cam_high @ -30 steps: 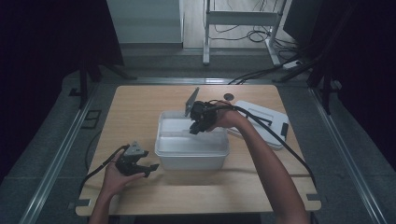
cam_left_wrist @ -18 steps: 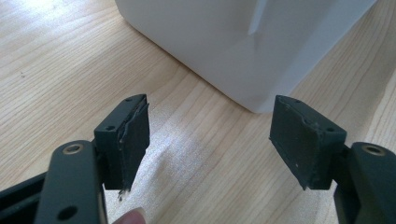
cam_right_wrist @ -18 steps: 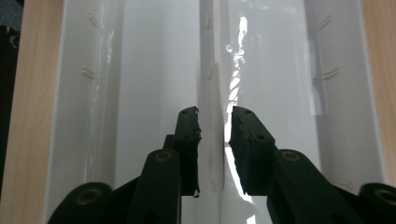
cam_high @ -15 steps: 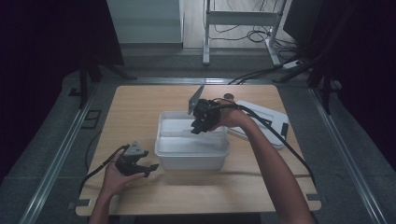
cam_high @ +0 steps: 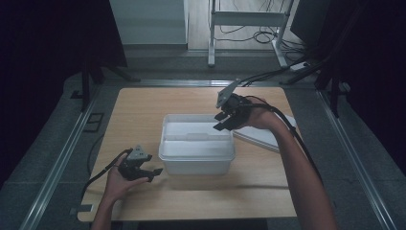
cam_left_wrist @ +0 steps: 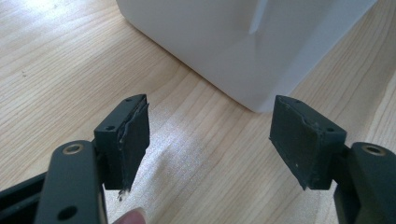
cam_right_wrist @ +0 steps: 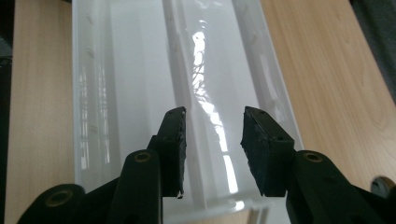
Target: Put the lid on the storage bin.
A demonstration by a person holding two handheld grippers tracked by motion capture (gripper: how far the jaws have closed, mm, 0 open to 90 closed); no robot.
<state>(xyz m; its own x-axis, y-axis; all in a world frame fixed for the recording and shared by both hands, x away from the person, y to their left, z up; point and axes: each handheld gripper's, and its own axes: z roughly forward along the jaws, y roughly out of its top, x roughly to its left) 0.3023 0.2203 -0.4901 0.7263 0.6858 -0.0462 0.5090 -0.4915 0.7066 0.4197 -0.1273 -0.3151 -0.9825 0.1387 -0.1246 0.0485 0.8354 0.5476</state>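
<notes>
Now | my right gripper (cam_high: 224, 120) fingers (cam_right_wrist: 258, 140) have just been opening, nothing between them, lifted from the white bin (cam_high: 196, 155) toward the frame's upper right, so whatever went in is released | left gripper (cam_high: 148, 173) fingers apart, idle, lower left on the worktop (cam_high: 139, 110) | lid (cam_high: 261, 136) right of bin | no readable writing

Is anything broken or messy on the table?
Nothing is spilled. One odd spot: the pad on the left gripper's left finger looks frayed and peeling along its edge. The white bin sits straight, and its lid lies flat beside it.
</notes>
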